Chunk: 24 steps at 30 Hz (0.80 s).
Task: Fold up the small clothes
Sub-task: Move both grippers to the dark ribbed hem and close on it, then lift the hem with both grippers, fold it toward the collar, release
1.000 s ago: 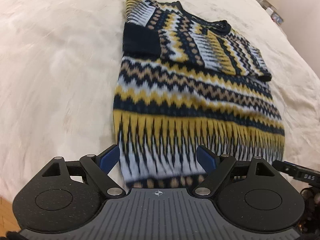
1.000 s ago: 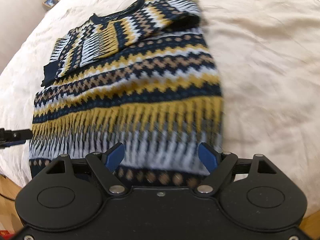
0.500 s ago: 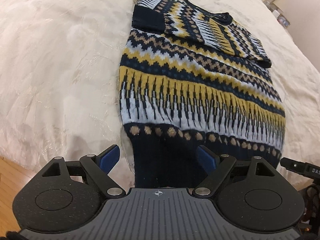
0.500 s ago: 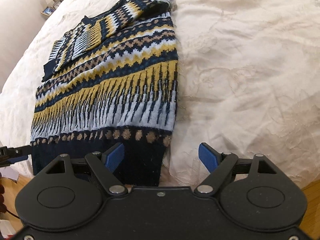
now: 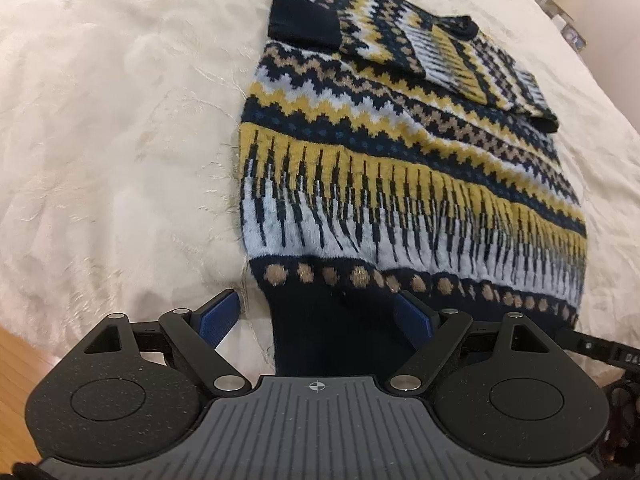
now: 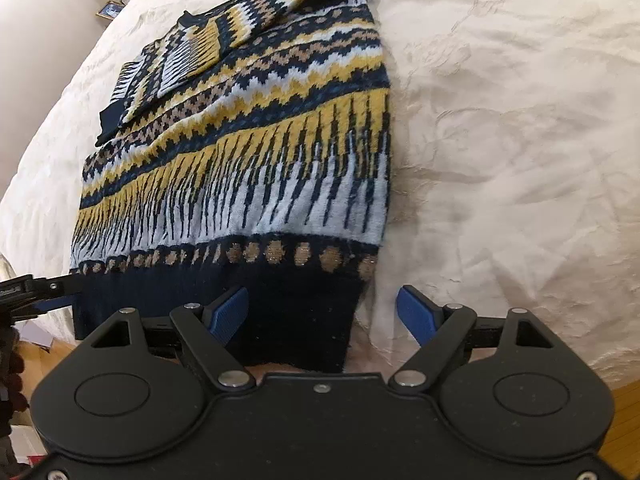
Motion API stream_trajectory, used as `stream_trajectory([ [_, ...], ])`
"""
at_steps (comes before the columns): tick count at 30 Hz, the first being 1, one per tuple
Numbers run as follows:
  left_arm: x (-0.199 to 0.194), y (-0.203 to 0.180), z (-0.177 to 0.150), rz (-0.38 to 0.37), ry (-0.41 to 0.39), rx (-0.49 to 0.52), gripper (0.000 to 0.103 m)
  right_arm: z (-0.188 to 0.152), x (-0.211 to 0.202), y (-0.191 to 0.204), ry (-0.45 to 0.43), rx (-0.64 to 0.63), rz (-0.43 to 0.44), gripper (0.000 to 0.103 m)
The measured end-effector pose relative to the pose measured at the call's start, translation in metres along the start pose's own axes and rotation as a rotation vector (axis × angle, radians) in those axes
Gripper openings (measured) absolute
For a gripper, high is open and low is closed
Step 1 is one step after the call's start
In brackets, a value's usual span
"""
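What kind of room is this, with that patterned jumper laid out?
Probably a bedroom. The sweater lies on a wide cream bedspread that drops off at its edge to a wooden floor, and a small framed picture stands on a ledge beyond.

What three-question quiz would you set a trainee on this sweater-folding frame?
1. True or false: both sleeves of the sweater are already folded across its chest.
2. Which part of the sweater lies between each pair of tongs? A) the collar B) a corner of the navy hem band C) a sleeve cuff
3. Fill in: the left tongs and the right tongs both stand ____, not yet pinching cloth.

Key
1. True: both patterned sleeves lie crossed over the upper body, on the cream bedspread.
2. B: each straddles one hem corner at the near edge.
3. Open.
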<state>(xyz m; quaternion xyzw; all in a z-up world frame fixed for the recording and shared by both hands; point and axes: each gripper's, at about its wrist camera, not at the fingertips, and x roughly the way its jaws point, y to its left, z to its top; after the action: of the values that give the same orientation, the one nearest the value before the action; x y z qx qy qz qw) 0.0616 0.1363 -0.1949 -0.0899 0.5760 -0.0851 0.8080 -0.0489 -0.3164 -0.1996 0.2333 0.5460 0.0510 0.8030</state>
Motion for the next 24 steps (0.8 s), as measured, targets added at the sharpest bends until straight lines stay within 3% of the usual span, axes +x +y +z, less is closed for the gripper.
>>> stream_trajectory([
  [9, 0.029, 0.006, 0.007, -0.024, 0.065, -0.007, 0.090, 0.004, 0.011, -0.001, 0.030, 0.076, 0.034, 0.085],
  [12, 0.028, 0.007, 0.007, -0.026, 0.075, -0.020, 0.089, 0.004, 0.010, 0.001, 0.042, 0.074, 0.048, 0.060],
  [14, 0.026, 0.007, 0.009, -0.026, 0.072, -0.017, 0.081, 0.004, 0.009, 0.003, 0.048, 0.058, 0.061, 0.042],
  [15, 0.022, 0.008, 0.008, -0.033, 0.060, -0.023, 0.067, 0.004, 0.008, 0.005, 0.051, 0.048, 0.060, 0.027],
  [16, 0.019, 0.010, 0.007, -0.037, 0.049, -0.033, 0.051, 0.004, 0.007, 0.006, 0.053, 0.038, 0.060, 0.025],
  [17, 0.015, 0.012, 0.005, -0.044, 0.044, -0.041, 0.043, 0.004, 0.005, 0.008, 0.051, 0.031, 0.066, 0.024],
  [19, 0.007, 0.016, 0.003, -0.076, 0.034, -0.063, 0.019, 0.006, 0.000, 0.010, 0.040, 0.023, 0.082, 0.020],
  [24, -0.016, 0.024, 0.002, -0.135, -0.015, -0.101, 0.010, 0.009, -0.022, 0.013, -0.003, 0.015, 0.133, 0.019],
])
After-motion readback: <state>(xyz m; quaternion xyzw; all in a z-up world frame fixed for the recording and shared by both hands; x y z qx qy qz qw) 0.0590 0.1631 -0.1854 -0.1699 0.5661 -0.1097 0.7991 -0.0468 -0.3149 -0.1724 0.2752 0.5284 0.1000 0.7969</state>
